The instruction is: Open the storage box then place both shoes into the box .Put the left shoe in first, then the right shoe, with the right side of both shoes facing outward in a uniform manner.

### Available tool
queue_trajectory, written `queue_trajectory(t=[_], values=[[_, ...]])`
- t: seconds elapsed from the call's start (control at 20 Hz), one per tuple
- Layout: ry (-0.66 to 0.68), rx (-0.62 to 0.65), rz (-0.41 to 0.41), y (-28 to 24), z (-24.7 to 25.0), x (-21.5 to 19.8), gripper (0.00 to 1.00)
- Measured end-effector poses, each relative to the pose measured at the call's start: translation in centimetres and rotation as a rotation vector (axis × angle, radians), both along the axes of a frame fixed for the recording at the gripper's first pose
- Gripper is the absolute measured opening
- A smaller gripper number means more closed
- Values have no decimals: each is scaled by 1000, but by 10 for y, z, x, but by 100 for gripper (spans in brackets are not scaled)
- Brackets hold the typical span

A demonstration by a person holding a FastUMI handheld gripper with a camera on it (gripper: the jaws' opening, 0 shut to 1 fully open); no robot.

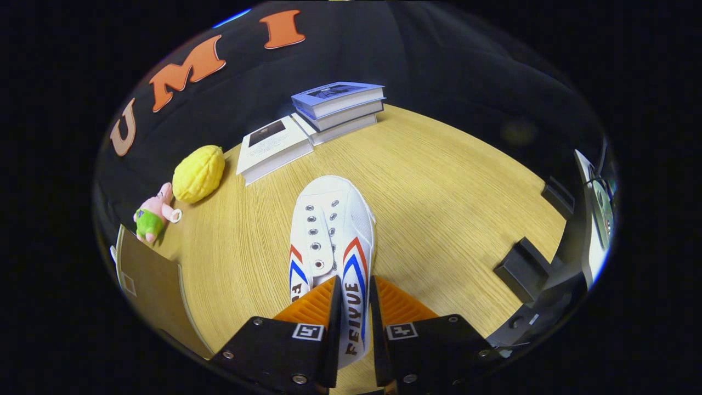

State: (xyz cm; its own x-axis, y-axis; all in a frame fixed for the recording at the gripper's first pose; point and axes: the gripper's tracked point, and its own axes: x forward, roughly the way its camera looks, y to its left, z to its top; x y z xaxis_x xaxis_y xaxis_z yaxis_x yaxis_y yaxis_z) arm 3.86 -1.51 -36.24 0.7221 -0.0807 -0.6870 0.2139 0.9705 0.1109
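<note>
Right now, the biggest thing is the wooden table (439,186), which carries everything else. Next is the white shoe (332,230) with red and blue stripes. It points its toe toward 12 o'clock, away from the hand-held gripper (355,307). The two fingers are pressed together on the shoe's side wall, one finger inside the shoe and one outside, so the shoe is clamped. I cannot tell if the shoe is lifted or sitting on the table.

At about 8 o'clock from the shoe is a brown flat panel (148,280), maybe part of the storage box; I cannot see inside it.

At 12 o'clock, past the toe, is a stack of books (340,107), and one more book (271,147) leans just beside the stack at 11 o'clock. A yellow bumpy toy (198,173) sits at 10 o'clock. A small pink toy in green shorts (153,215) lies near it at 9 o'clock. Dark blocks (524,269) sit at 3 o'clock, well apart from the shoe.
</note>
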Motion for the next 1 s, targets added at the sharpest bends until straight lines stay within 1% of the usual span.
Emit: queue_trajectory(t=[0.15, 0.2, 0.25, 0.3, 0.35, 0.45, 0.55, 0.7, 0.85, 1.0], values=[[-1, -12, -4, 2, -1, -3, 26], [-12, -5, -21, 0, 1, -3, 20], [-22, 3, -35, -2, 1, -1, 17], [-19, 11, -45, -3, 0, -1, 2], [-18, 7, -54, -4, 4, -4, 1], [-15, 2, -51, -2, 12, -7, 0], [-28, 41, -39, 9, 27, -11, 0], [-56, 71, 1, 33, 54, -11, 0], [-90, 76, 72, 70, 86, -8, 0], [-105, 89, 171, 120, 113, -12, 0]])
